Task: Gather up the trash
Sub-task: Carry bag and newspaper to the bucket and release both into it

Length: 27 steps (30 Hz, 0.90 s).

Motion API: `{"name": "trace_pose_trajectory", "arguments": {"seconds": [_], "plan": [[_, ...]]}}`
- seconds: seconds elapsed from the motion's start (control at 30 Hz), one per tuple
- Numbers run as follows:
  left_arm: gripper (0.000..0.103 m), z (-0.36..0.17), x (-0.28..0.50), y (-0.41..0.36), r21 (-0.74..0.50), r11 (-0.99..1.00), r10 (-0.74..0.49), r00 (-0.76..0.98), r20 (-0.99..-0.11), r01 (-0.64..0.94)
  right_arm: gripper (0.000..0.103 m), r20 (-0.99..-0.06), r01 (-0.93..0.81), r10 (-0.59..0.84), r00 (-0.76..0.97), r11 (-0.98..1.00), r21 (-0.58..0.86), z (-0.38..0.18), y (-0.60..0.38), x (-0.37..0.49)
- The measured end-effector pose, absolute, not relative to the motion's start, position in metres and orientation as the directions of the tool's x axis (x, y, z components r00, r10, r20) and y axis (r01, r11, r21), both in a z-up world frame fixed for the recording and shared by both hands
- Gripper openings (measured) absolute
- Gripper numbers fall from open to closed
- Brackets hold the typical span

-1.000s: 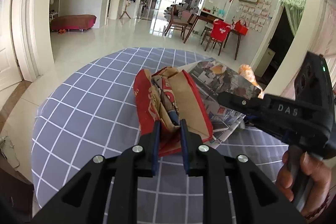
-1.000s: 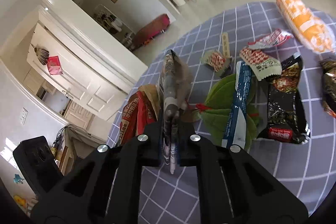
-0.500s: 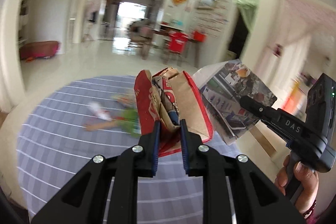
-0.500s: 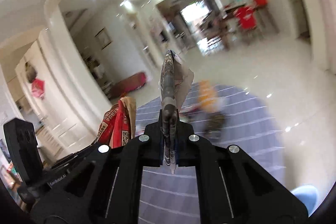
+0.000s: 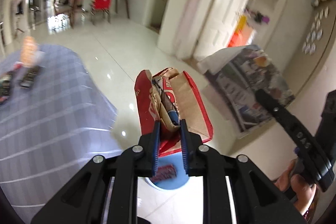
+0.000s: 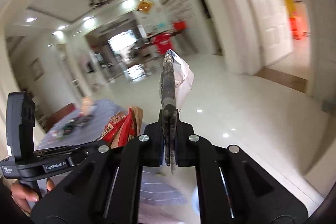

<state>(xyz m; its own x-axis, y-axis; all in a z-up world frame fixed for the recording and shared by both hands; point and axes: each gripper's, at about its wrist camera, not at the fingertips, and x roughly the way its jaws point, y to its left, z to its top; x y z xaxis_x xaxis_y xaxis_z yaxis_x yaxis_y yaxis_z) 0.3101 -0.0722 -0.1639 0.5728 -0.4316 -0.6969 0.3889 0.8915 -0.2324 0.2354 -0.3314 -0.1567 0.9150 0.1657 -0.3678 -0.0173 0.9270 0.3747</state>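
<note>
My left gripper (image 5: 170,125) is shut on a crumpled red and brown paper bag (image 5: 174,102), held in the air past the table edge, above a blue bin (image 5: 168,182) on the floor with a dark red wrapper (image 5: 164,172) in it. My right gripper (image 6: 169,119) is shut on a folded newspaper (image 6: 168,85), seen edge-on. The newspaper (image 5: 258,89) and right gripper (image 5: 279,112) show at the right in the left wrist view. The bag (image 6: 124,125) and left gripper (image 6: 69,150) show at lower left in the right wrist view.
The round table with a grey checked cloth (image 5: 42,114) lies at the left, with several wrappers (image 5: 27,75) and an orange packet (image 5: 28,49) on its far side. Glossy white floor tiles (image 6: 241,119) spread ahead. A white door (image 5: 220,18) and walls stand beyond.
Both grippers have swung right, away from the table, carrying the bag and the newspaper. The view now shows the floor and the blue bin below the left gripper.
</note>
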Motion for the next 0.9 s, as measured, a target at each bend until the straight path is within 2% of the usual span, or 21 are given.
{"name": "trace_pose_trajectory", "arguments": {"seconds": [0.17,0.23,0.27,0.3,0.53,0.9], "plan": [[0.021,-0.202,0.329,-0.133,-0.225,0.868,-0.442,0.483,-0.756,0.443,0.007,-0.418,0.108,0.074,0.906,0.912,0.395,-0.198,-0.385,0.227],[0.04,-0.216,0.335,-0.152,-0.215,0.864,-0.434,0.46,-0.774,0.455,0.007,-0.433,0.137,0.056,0.9,0.905,0.403,-0.209,-0.393,0.226],[0.062,-0.22,0.337,-0.157,-0.201,0.871,-0.418,0.461,-0.783,0.447,0.007,-0.447,0.156,0.046,0.893,0.901,0.405,-0.217,-0.399,0.226],[0.069,-0.224,0.339,-0.162,-0.181,0.884,-0.392,0.47,-0.791,0.432,0.007,-0.457,0.166,0.044,0.889,0.897,0.409,-0.223,-0.406,0.224],[0.069,-0.234,0.346,-0.16,-0.156,0.9,-0.353,0.472,-0.808,0.407,0.007,-0.502,0.171,0.073,0.862,0.89,0.423,-0.24,-0.397,0.222],[0.071,-0.222,0.342,-0.13,-0.133,0.916,-0.328,0.515,-0.792,0.379,0.008,-0.514,0.128,0.115,0.85,0.902,0.413,-0.237,-0.368,0.233]]}}
